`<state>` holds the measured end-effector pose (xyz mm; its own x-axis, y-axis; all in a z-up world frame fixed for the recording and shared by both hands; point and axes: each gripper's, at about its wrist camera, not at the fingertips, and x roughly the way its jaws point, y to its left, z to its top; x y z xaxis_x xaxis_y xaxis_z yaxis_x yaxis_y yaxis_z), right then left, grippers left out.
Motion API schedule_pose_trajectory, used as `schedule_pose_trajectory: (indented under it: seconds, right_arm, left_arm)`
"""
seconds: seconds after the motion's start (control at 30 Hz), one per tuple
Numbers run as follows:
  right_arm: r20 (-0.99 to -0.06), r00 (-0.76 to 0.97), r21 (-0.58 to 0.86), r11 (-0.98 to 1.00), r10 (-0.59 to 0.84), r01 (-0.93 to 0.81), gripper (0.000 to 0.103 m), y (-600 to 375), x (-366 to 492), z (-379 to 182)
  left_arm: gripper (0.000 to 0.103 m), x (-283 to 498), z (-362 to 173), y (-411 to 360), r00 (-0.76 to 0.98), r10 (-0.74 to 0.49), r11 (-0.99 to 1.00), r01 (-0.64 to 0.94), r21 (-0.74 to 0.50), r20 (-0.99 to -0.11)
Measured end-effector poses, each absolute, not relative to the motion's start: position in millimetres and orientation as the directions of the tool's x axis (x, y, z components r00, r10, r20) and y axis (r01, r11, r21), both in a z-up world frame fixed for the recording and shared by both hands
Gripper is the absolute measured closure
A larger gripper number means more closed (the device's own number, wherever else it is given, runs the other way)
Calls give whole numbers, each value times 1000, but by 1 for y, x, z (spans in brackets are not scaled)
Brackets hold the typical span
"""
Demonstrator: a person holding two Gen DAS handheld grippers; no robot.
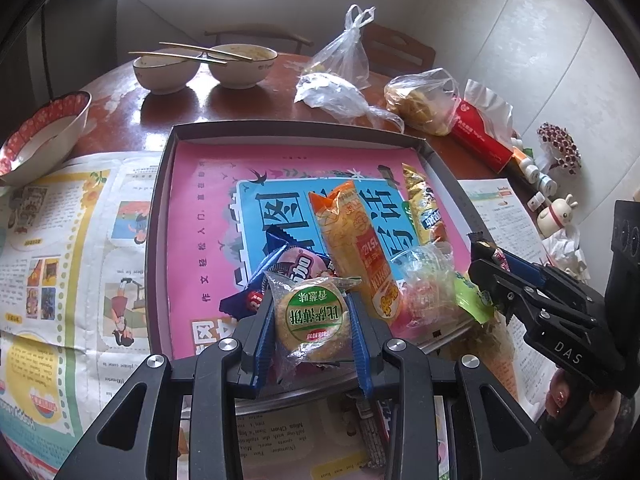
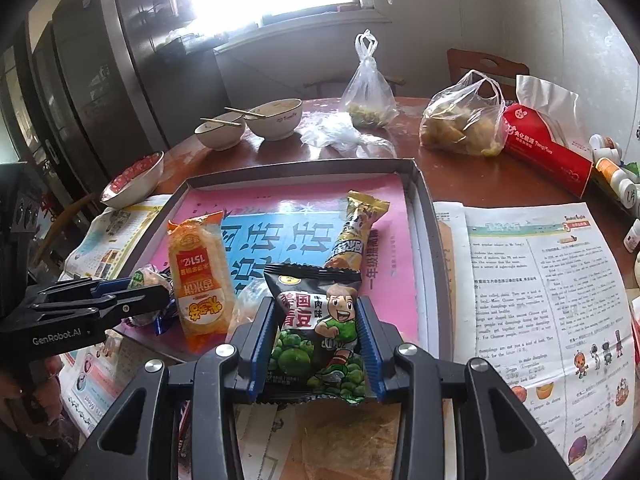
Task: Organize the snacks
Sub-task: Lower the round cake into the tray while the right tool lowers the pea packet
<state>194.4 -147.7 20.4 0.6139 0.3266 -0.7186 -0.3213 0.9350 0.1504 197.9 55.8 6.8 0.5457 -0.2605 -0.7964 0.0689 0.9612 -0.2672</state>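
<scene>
A shallow grey box tray (image 1: 160, 184) lined with a pink and blue sheet lies on the table. My left gripper (image 1: 312, 316) is shut on a round biscuit in a clear wrapper with a green label (image 1: 314, 322), held over the tray's near edge. My right gripper (image 2: 318, 336) is shut on a black green-pea snack packet (image 2: 316, 320), also at the tray's near edge (image 2: 434, 264). In the tray lie an orange rice-cracker packet (image 1: 356, 248), a yellow packet (image 1: 424, 204), a blue packet (image 1: 280, 268) and a clear-wrapped snack (image 1: 428, 280).
Two bowls with chopsticks (image 1: 200, 66) stand at the back, a red-rimmed bowl (image 1: 44, 132) at the left. Plastic bags (image 1: 348, 76), a red tissue pack (image 1: 484, 136) and small bottles (image 1: 536, 172) crowd the right. Printed papers (image 1: 60, 240) lie under the tray.
</scene>
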Motion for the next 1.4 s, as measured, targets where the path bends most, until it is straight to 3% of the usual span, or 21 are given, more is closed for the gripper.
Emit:
schedule_pose_trajectory:
  seconds: [1.4]
  right_arm:
    - [-732,613,171,951,298,-258,62,-161,222,11]
  left_arm:
    - [68,214,0,56,533,-242,966,54,-253,-811]
